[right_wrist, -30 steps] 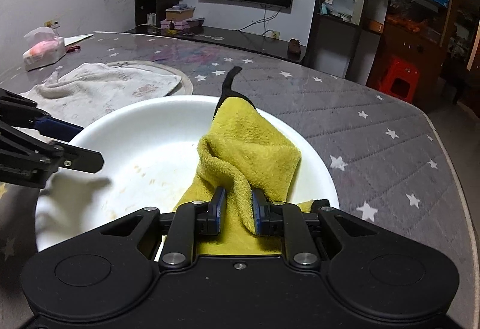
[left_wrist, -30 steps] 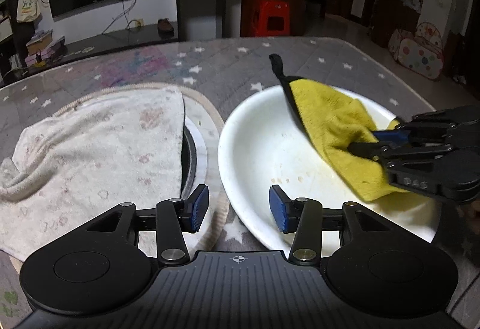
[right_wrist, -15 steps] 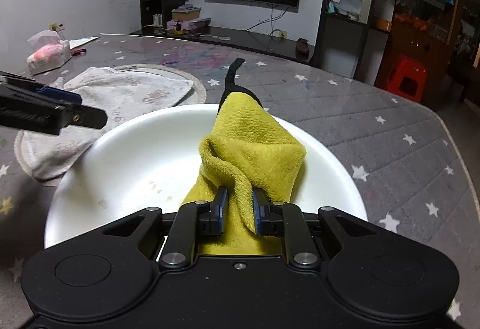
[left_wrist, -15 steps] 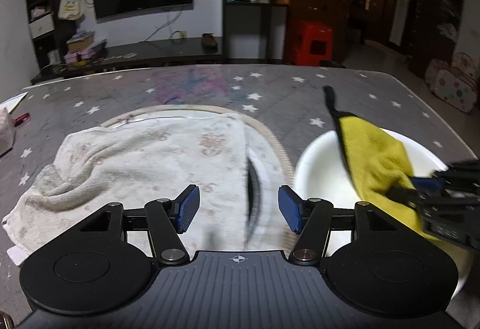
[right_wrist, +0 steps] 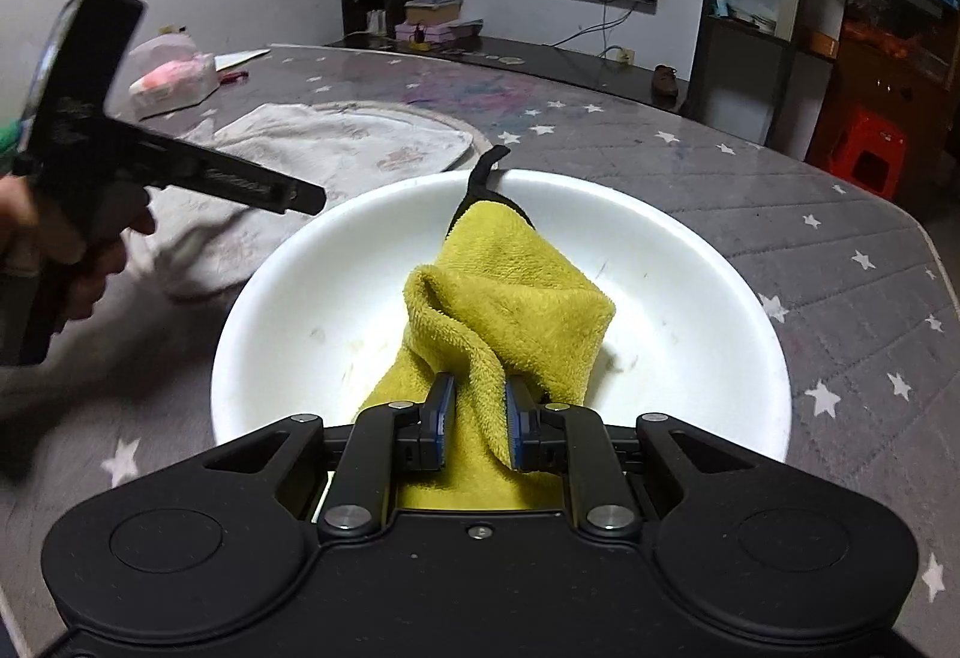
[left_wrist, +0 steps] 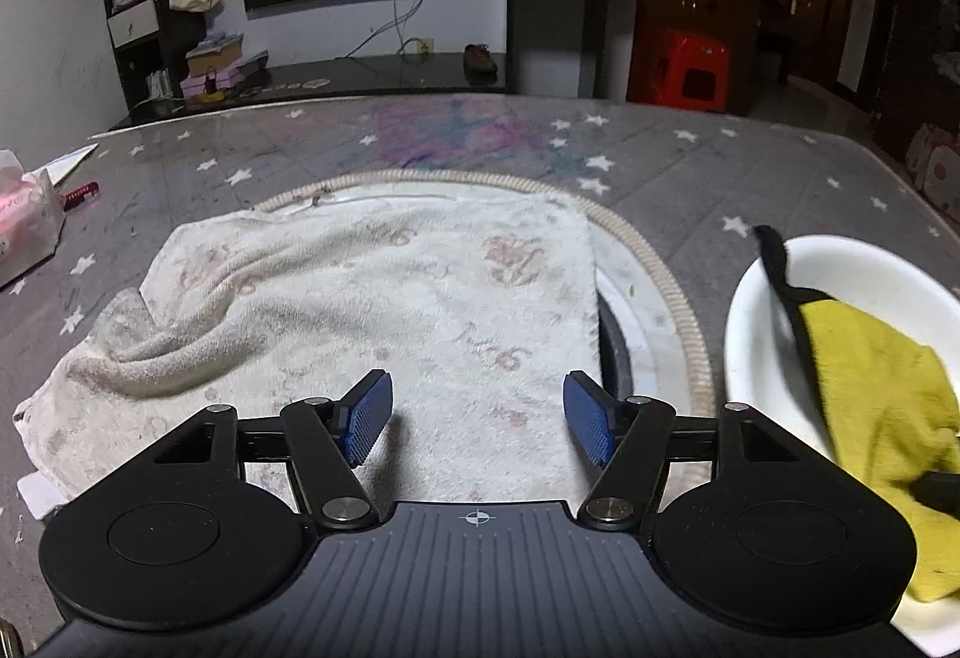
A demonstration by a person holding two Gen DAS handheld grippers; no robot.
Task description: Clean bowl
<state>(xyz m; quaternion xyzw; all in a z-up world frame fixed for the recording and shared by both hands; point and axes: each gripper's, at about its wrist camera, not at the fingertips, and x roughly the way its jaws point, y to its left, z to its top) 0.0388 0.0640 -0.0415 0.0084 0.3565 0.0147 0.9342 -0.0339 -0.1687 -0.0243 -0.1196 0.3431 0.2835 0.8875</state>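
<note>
In your left wrist view, the left gripper (left_wrist: 477,421) is opening with nothing between its jaws above the white towel (left_wrist: 360,310), the bowl (left_wrist: 840,262) to its right; in your right wrist view, the right gripper (right_wrist: 478,421) clamps the yellow cloth (right_wrist: 510,310) inside the bowl (right_wrist: 690,286) directly ahead.

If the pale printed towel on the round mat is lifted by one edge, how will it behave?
The pale printed towel would probably hang limp: it already lies in soft wrinkles. It looks light, so it should rise easily. Its far part might drag across the round mat.
</note>
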